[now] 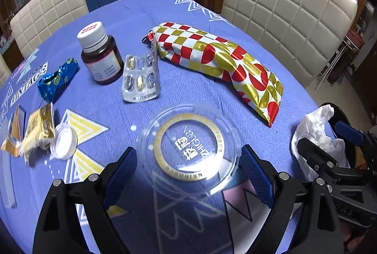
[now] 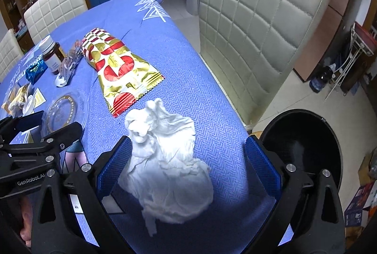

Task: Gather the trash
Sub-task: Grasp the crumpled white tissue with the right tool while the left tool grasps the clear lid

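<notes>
Now, left tongs (image 1: 188, 173) spread wide astride clear plastic lid (image 1: 188, 151), pads not touching; lid stiff, slick, take by opposite rims; right tongs (image 2: 188, 168) gaping around crumpled tissue (image 2: 165, 159) on surface (image 2: 212, 89); tissue light, soft, pinch mid-bulk; black bin (image 2: 304, 147) just right.

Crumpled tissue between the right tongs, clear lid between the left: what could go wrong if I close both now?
1. The clear plastic lid lies flat on the tablecloth; the open left tongs may slide over its rim or pinch cloth instead.
2. The tissue is loose; the open right tongs may catch only a fold and drop it short of the black bin.
3. The two tongs sit close together and could collide.
</notes>
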A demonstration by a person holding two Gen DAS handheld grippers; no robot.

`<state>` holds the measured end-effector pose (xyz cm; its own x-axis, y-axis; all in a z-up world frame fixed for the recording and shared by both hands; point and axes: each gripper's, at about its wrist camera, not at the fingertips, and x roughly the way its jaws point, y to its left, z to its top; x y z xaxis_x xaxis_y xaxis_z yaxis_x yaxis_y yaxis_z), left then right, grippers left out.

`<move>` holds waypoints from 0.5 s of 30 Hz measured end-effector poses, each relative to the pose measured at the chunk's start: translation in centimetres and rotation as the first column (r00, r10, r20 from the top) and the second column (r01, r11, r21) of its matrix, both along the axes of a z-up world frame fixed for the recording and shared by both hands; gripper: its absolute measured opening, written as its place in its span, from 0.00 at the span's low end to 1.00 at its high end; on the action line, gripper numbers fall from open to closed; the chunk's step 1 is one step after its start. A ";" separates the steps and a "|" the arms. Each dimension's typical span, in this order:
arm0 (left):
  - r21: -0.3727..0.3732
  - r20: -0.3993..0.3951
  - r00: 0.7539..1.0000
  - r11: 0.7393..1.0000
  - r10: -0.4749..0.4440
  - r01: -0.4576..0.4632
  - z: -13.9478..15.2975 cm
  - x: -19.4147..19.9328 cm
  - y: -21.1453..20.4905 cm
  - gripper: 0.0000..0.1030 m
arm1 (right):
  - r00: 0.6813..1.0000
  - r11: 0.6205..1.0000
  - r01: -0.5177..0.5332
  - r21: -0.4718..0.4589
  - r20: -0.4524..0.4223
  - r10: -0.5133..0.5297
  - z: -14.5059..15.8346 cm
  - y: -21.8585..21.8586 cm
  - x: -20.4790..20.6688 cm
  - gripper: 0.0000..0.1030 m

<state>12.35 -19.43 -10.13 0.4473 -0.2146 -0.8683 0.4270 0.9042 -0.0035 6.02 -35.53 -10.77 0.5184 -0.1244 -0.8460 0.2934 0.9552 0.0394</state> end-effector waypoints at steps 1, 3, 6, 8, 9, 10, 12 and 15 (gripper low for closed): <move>0.015 0.007 1.000 1.000 -0.006 0.006 -0.1 0.1 -0.2 0.86 | 1.000 1.000 0.002 0.001 -0.007 -0.002 -0.2 -0.1 0.1 0.93; 0.014 0.009 1.000 1.000 -0.009 0.008 -0.1 0.3 -0.2 0.90 | 1.000 1.000 -0.002 0.007 -0.005 0.002 -0.4 -0.3 0.2 0.93; 0.006 0.022 1.000 1.000 -0.008 0.008 -0.1 0.4 -0.2 0.90 | 1.000 1.000 -0.008 0.010 0.001 0.008 -0.4 -0.4 0.3 0.92; 0.002 0.033 0.999 1.000 -0.006 0.006 -0.1 0.3 -0.2 0.90 | 1.000 1.000 -0.016 0.005 0.010 0.016 -0.4 -0.3 0.2 0.90; 0.001 0.034 0.999 1.000 -0.008 0.008 -0.1 0.2 -0.1 0.90 | 1.000 1.000 -0.021 0.003 0.014 0.021 -0.4 -0.3 0.2 0.88; 0.000 0.035 0.999 1.000 -0.009 0.009 -0.2 0.2 -0.2 0.90 | 1.000 1.000 -0.026 0.001 0.017 0.026 -0.3 -0.2 0.2 0.84; -0.001 0.036 0.999 1.000 -0.013 0.013 -0.2 0.2 -0.1 0.88 | 0.999 0.999 -0.039 -0.011 0.022 0.040 -0.1 0.1 0.2 0.77; -0.002 0.039 0.999 1.000 -0.001 0.001 0.0 -0.1 0.2 0.83 | 0.998 0.998 -0.051 -0.020 0.033 0.052 0.2 0.3 0.2 0.56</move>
<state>12.27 -19.19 -10.12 0.4805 -0.2166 -0.8498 0.4280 0.9037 0.0117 6.23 -35.18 -10.52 0.5524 -0.1131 -0.8259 0.2425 0.9697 0.0294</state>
